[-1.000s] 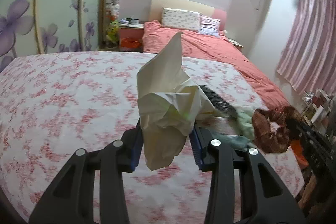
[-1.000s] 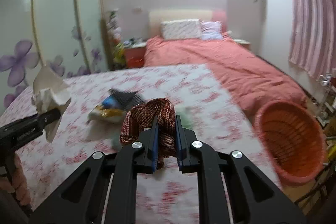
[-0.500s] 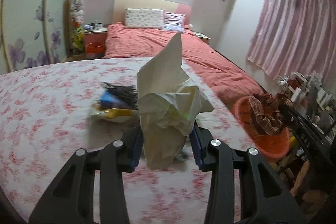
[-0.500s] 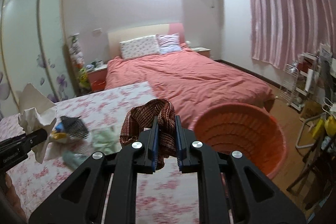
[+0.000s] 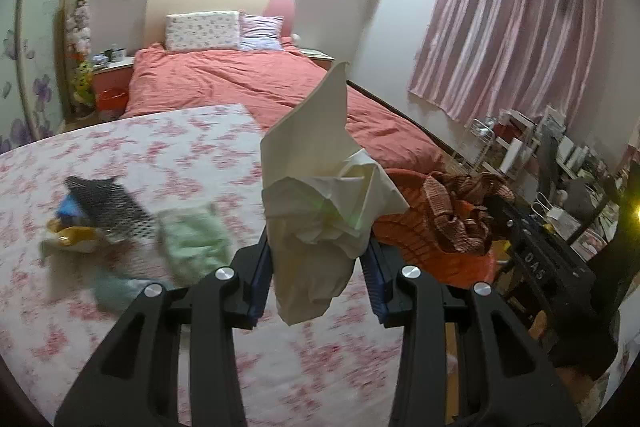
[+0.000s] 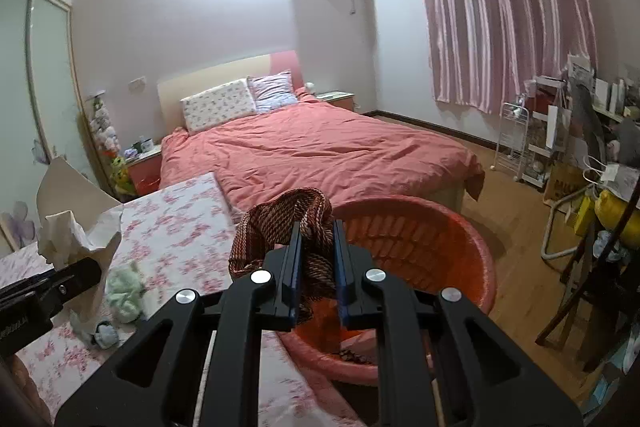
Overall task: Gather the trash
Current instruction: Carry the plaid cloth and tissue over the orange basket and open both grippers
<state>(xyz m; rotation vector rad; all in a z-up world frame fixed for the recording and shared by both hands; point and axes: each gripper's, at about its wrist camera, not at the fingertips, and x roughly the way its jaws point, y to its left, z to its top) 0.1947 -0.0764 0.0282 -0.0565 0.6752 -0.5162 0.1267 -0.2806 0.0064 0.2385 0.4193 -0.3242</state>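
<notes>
My left gripper (image 5: 316, 259) is shut on a crumpled cream paper (image 5: 320, 187), held above the floral bedspread (image 5: 160, 155). My right gripper (image 6: 316, 267) is shut on a brown woven cloth (image 6: 280, 223), held over the near rim of the orange basket (image 6: 440, 239). The cloth and the right gripper also show in the left wrist view (image 5: 460, 211), over the basket (image 5: 404, 231). The paper and left gripper show at the left of the right wrist view (image 6: 76, 223). Some scraps lie in the basket's bottom.
On the floral bedspread lie a black mesh packet (image 5: 108, 207), a yellow wrapper (image 5: 68, 235), a pale green cloth (image 5: 192, 239) and a bluish scrap (image 5: 116, 291). A red bed (image 6: 320, 151) stands behind. Shelves and clutter (image 6: 580, 147) stand at the right by pink curtains.
Both grippers have swung right, away from the trash pile toward the orange basket. The brown cloth now hangs over the basket's rim. Both holds are unchanged.
</notes>
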